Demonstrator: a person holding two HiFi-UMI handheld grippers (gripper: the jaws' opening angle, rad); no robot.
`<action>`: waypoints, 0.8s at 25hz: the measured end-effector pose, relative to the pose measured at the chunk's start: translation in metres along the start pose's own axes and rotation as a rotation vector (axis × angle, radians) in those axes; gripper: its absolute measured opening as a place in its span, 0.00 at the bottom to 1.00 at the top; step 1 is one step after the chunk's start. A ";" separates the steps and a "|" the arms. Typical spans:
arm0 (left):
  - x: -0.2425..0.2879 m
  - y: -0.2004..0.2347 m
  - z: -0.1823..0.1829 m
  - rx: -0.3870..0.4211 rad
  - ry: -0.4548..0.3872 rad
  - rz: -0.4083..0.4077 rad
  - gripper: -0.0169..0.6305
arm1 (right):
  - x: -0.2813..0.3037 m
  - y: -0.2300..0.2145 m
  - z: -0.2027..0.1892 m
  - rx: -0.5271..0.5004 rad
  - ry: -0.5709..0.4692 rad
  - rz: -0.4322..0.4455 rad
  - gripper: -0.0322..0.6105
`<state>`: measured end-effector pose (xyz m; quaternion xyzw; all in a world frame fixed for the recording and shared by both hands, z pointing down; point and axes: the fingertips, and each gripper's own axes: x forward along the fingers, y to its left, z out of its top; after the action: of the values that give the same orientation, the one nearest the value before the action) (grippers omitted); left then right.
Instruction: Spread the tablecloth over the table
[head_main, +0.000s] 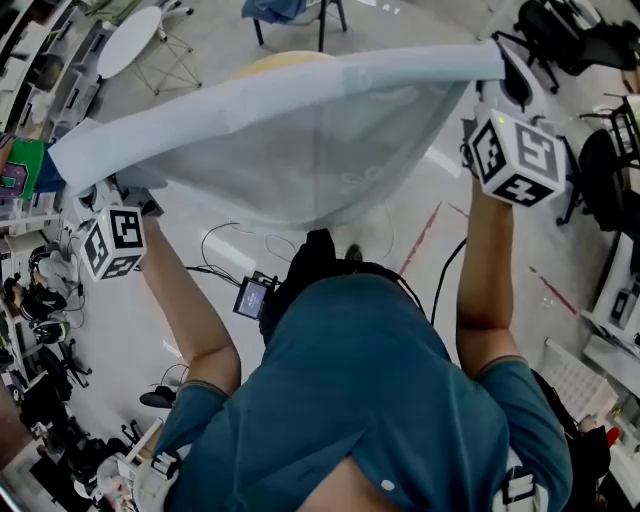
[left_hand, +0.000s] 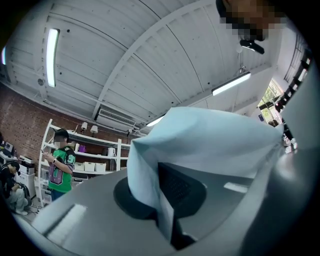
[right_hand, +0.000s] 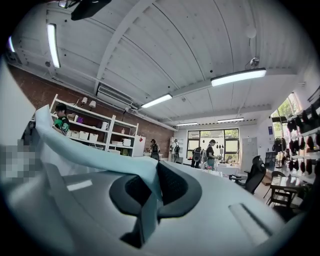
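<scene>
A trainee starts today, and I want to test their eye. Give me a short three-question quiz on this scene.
1. True or false: the tablecloth already lies spread out flat.
2. The right claw is: A open and empty; B shut on the tablecloth; C shut on nothing.
3. How many claws hold the tablecloth?
Key: 1 false, it hangs in the air; 2 B; 3 two, the left claw as well.

Open floor (head_main: 540, 250) ahead beneath the tablecloth (head_main: 300, 110) (office chairs (head_main: 570, 40) close at right, shelves (head_main: 45, 70) at left)
</scene>
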<state>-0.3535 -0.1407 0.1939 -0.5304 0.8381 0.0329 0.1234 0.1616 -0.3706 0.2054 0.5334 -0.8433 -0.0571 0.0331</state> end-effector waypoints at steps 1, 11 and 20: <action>0.010 0.001 -0.006 -0.003 0.005 -0.003 0.03 | 0.010 0.001 -0.002 -0.001 0.008 -0.002 0.07; 0.133 0.011 -0.079 -0.005 0.095 -0.057 0.04 | 0.128 0.017 -0.043 0.006 0.116 -0.027 0.07; 0.225 0.000 -0.164 0.015 0.217 -0.135 0.05 | 0.225 0.016 -0.104 -0.006 0.248 -0.053 0.07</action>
<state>-0.4735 -0.3695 0.2979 -0.5853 0.8090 -0.0395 0.0379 0.0626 -0.5730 0.3097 0.5584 -0.8181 0.0058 0.1371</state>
